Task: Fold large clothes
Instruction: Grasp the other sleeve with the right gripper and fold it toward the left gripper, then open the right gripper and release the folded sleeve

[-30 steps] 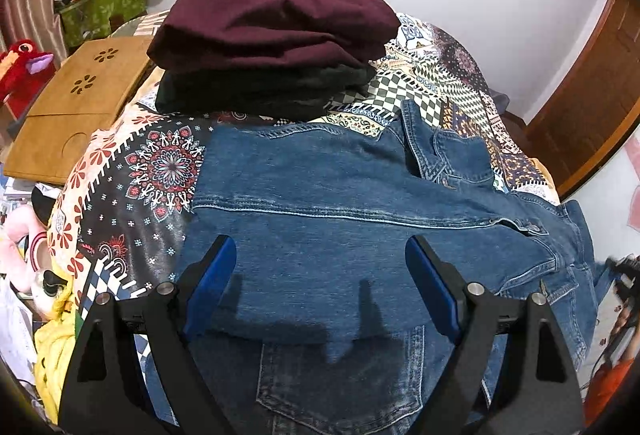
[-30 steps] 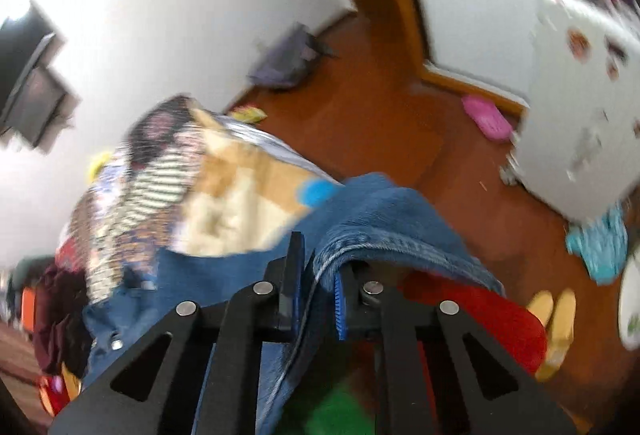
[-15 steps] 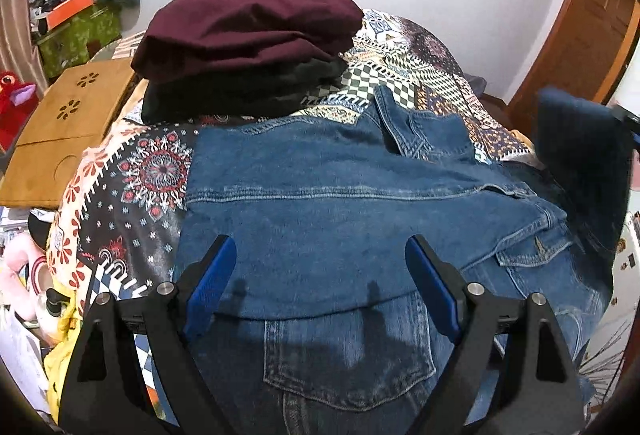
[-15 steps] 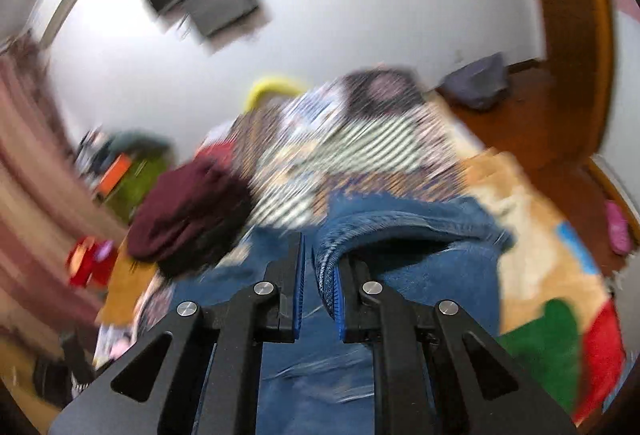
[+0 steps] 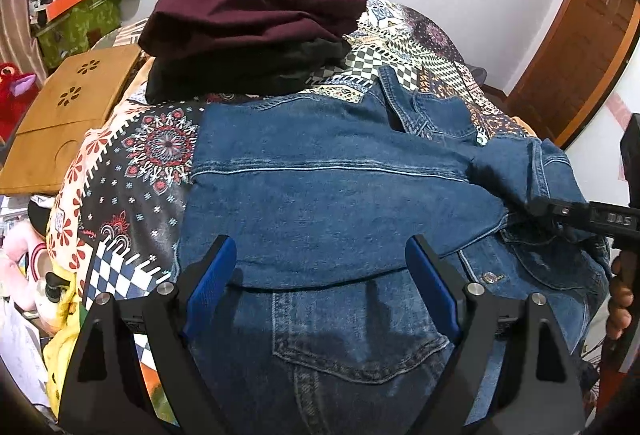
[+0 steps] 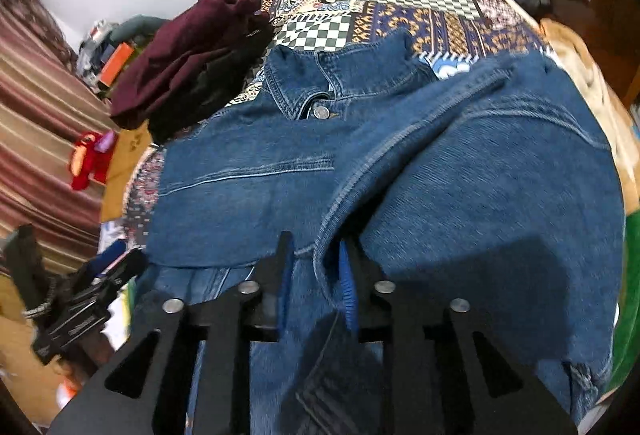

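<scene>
Denim jacket (image 6: 460,171) edge sits pinched in my right gripper (image 6: 316,275); my left gripper (image 5: 320,275) hovers wide open, holding nothing, above its hem.

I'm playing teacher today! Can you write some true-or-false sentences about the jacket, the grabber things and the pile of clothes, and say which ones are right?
1. The right gripper is pinching a fold of the denim jacket. True.
2. The left gripper is clamped on the jacket. False: its jaws stand wide apart, holding nothing.
3. A maroon garment lies on top of a dark garment at the far end of the bed. True.
4. The denim jacket lies on a bare wooden floor. False: it lies on a patterned bedspread.
5. The jacket's collar is hidden under the maroon garment. False: it shows in the open, beside the pile.
</scene>
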Available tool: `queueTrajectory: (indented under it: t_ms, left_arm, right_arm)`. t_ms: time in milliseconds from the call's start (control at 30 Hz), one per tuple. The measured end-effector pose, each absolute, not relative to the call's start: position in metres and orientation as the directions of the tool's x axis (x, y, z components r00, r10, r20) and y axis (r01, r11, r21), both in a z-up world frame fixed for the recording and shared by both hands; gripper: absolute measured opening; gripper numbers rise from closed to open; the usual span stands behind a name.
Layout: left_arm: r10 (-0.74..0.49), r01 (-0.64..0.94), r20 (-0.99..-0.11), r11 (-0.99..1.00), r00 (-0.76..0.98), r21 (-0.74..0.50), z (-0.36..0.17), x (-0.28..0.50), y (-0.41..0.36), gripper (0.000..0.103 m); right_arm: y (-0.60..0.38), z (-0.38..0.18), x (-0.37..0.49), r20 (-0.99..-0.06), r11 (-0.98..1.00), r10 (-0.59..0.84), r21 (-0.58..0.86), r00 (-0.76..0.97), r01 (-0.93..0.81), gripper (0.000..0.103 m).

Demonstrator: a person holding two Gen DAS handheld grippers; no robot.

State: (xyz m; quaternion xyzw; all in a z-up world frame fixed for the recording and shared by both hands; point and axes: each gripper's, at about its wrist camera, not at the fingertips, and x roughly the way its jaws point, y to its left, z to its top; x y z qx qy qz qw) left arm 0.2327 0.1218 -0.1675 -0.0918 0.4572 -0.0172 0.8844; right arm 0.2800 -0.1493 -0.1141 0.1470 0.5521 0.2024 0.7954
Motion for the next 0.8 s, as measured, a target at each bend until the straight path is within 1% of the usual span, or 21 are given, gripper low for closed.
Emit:
queueTrajectory:
  t_ms: [133, 167, 200, 300, 367, 467, 567, 667, 767, 800]
  left_arm:
    - [-0.125, -0.010, -0.796, 0.987, 0.592, -0.163, -0.155, 0.242, 0.105, 0.086]
    - [-0.129, 0.008, -0.790, 0.988, 0.600, -0.155, -0.149, 0.245, 0.097, 0.086]
    - [-0.135, 0.030, -0.783, 0.989, 0.607, -0.147, -0.143, 0.249, 0.090, 0.086]
    - [-0.162, 0.097, -0.764, 0.987, 0.624, -0.130, -0.124, 0.262, 0.066, 0.086]
    - [-0.201, 0.156, -0.756, 0.979, 0.623, -0.132, -0.113, 0.274, 0.046, 0.086]
    - [-0.264, 0.236, -0.743, 0.961, 0.615, -0.146, -0.100, 0.289, 0.014, 0.086]
    - [-0.310, 0.321, -0.740, 0.938, 0.597, -0.133, -0.094, 0.307, -0.026, 0.086]
    - [-0.311, 0.385, -0.753, 0.919, 0.580, -0.084, -0.101, 0.327, -0.065, 0.086]
    - [-0.274, 0.409, -0.805, 0.911, 0.526, -0.042, -0.120, 0.356, -0.098, 0.086]
    - [-0.270, 0.414, -0.825, 0.909, 0.496, -0.049, -0.128, 0.365, -0.106, 0.085]
  right_arm:
    - [-0.164, -0.093, 0.272, -0.798, 0.884, 0.465, 0.442, 0.383, -0.152, 0.027]
    - [-0.170, -0.087, 0.268, -0.791, 0.889, 0.454, 0.433, 0.410, -0.149, 0.030]
    - [-0.180, -0.080, 0.266, -0.780, 0.895, 0.439, 0.422, 0.446, -0.142, 0.036]
    - [-0.205, -0.062, 0.261, -0.750, 0.917, 0.381, 0.379, 0.540, -0.121, 0.048]
    - [-0.216, -0.055, 0.265, -0.749, 0.942, 0.323, 0.315, 0.578, -0.119, 0.051]
    - [-0.232, -0.056, 0.270, -0.758, 0.965, 0.247, 0.246, 0.603, -0.086, 0.051]
    - [-0.248, -0.064, 0.275, -0.771, 0.973, 0.210, 0.225, 0.601, -0.051, 0.051]
    - [-0.259, -0.080, 0.279, -0.787, 0.970, 0.215, 0.241, 0.579, -0.033, 0.051]
    - [-0.262, -0.101, 0.283, -0.810, 0.973, 0.203, 0.232, 0.550, -0.017, 0.051]
    - [-0.263, -0.108, 0.284, -0.821, 0.975, 0.191, 0.220, 0.538, -0.011, 0.051]
